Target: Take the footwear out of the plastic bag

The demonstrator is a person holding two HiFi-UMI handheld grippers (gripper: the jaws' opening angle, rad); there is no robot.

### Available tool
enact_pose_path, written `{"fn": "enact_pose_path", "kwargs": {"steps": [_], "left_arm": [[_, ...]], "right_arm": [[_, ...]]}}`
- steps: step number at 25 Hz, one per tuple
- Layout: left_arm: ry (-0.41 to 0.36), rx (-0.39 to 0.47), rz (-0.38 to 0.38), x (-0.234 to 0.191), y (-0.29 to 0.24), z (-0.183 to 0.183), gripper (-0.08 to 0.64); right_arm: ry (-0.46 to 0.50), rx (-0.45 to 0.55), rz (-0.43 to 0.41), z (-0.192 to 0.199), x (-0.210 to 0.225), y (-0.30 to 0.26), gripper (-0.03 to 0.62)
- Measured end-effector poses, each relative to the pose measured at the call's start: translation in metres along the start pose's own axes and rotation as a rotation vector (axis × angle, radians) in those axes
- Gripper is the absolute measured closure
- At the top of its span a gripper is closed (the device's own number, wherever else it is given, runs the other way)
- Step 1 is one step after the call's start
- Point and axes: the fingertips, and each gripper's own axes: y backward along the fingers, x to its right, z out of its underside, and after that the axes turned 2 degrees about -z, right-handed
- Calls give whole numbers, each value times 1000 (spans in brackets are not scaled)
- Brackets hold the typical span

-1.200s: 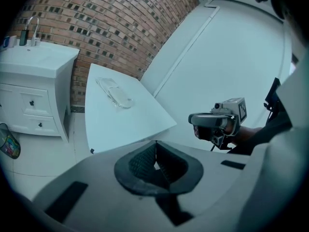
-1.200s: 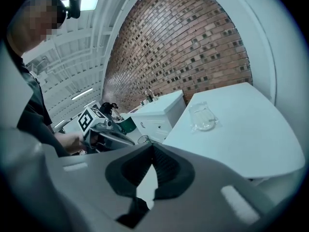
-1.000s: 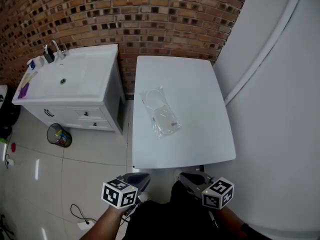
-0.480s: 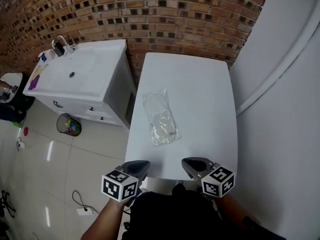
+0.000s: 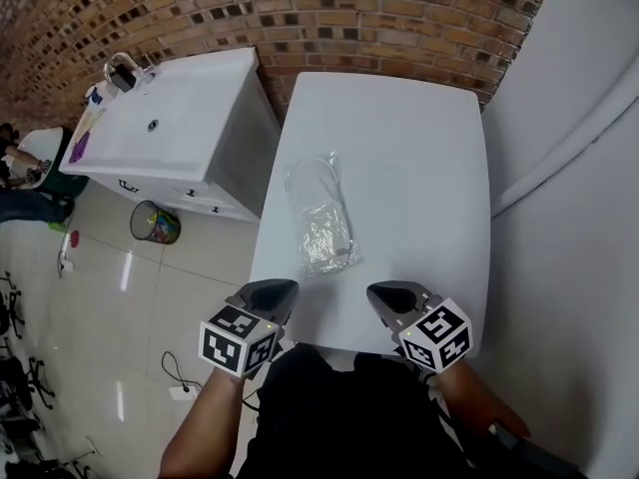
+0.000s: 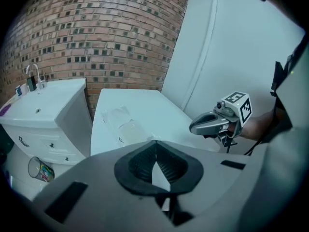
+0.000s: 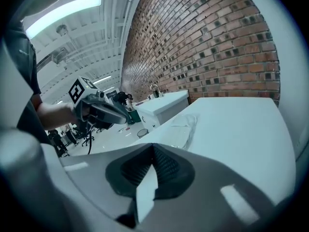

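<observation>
A clear plastic bag (image 5: 321,218) with white footwear inside lies on the left half of the white table (image 5: 419,158). It also shows in the left gripper view as the bag (image 6: 123,124) and in the right gripper view as the bag (image 7: 181,129). My left gripper (image 5: 277,289) hangs over the table's near edge, just short of the bag, shut and empty. My right gripper (image 5: 384,293) is level with it over the near edge to the right, shut with nothing in it.
A white sink cabinet (image 5: 170,128) with a tap stands left of the table, with a waste bin (image 5: 157,223) on the floor before it. A brick wall (image 5: 329,13) runs behind. A white wall (image 5: 579,198) stands close on the right.
The table and bag have come closer in the head view. Both grippers have moved forward from below the table's edge to above it.
</observation>
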Motion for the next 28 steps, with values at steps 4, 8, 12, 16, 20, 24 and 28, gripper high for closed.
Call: {"fn": "enact_pose_path", "kwargs": {"steps": [4,8,12,16,20,24,28], "left_arm": [[-59,-9,8,-23,-20,-18,552],[-164,-42,71,-35,-52,-36,552],[-252,-107,144,-47,-90,-37,552],[-309,-167,184,-57,-123,-29,552],[-353,-212,201,-65,-150,-27,477],[-451,-279,193,-74,-165,-16,457],[-517,-305,164,-81,-176,-11,490]], "right_arm": [[7,-16,33,2,10,-13,591],[-6,-30,99,-1,24,-25,591],[18,-92,164,8,33,-44,589],[30,-128,206,18,44,-58,580],[15,-138,229,21,59,-69,523],[13,-175,244,27,70,-82,470],[-26,-192,235,29,81,-96,465]]}}
